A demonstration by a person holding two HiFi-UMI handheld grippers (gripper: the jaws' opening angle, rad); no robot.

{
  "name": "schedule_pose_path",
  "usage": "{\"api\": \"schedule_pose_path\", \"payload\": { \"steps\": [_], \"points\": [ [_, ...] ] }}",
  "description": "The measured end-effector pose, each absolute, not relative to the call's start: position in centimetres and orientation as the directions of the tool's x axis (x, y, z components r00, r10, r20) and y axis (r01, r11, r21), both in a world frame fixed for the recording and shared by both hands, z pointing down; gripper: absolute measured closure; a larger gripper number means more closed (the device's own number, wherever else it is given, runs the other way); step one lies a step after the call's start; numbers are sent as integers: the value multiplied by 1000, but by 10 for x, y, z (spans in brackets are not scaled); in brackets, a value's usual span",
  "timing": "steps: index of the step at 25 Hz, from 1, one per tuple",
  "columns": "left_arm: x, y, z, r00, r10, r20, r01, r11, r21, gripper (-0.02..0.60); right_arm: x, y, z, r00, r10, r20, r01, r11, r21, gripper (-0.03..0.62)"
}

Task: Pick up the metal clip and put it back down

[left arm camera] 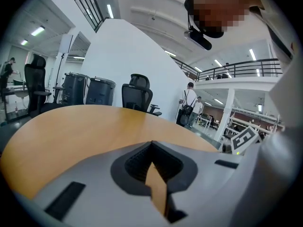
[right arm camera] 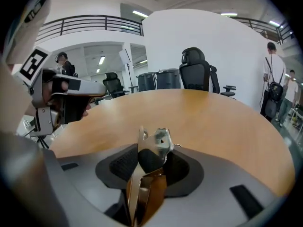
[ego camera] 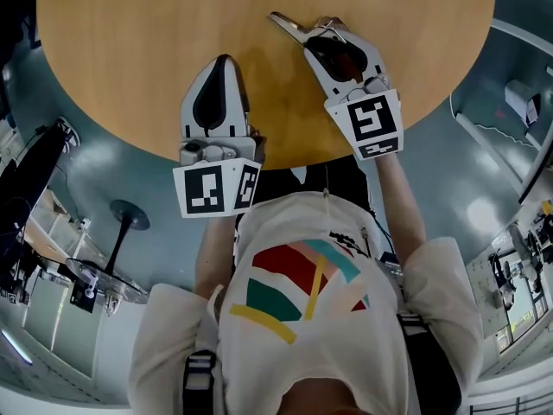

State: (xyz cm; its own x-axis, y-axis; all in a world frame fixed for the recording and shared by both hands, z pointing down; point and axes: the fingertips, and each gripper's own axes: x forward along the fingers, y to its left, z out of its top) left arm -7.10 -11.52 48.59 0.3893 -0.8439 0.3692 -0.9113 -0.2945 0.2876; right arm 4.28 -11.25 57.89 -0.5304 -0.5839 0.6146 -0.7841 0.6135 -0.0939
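Stretching beneath the metal clip [right arm camera: 161, 140], round wooden table [ego camera: 121, 50]; office chairs [right arm camera: 196, 70] beyond.

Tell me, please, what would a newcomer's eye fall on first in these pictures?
First, the shiny metal clip, pinched between the jaws of the right gripper over the round wooden table. Then the left gripper beside it, nearer the table's edge, jaws together with nothing between them.
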Motion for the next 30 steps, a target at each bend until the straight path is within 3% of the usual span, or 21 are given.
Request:
{"api": "schedule_pose_path", "payload": {
  "steps": [4,11,13,17,22,26,30],
  "points": [
    [-72,-110,482,382,-850,364,-914,-290,282,538,40,-107,569,-525,-605,599,-781,621,-58,461],
    [-78,-103,441,372,-880,294,-917,-301,261,538,30,-105,497,-564,-660,496,-768,640,-21,467],
    [-82,-102,410,367,-896,248,-918,-308,249,538,24,-107,451,-574,-701,424,-768,640,19,467],
    [-94,-108,335,359,-924,135,-917,-321,238,538,5,-115,330,-596,-791,138,-790,609,77,467],
    [-87,-110,214,362,-932,1,-912,-354,209,538,14,-105,191,-573,-813,-99,-819,565,100,467],
    [-79,-98,142,353,-926,-132,-920,-369,135,538,23,-88,128,-588,-780,-217,-809,574,130,467],
    [-87,-82,115,354,-917,-186,-919,-377,113,538,14,-70,105,-603,-757,-253,-798,581,163,467]
  ]
}}
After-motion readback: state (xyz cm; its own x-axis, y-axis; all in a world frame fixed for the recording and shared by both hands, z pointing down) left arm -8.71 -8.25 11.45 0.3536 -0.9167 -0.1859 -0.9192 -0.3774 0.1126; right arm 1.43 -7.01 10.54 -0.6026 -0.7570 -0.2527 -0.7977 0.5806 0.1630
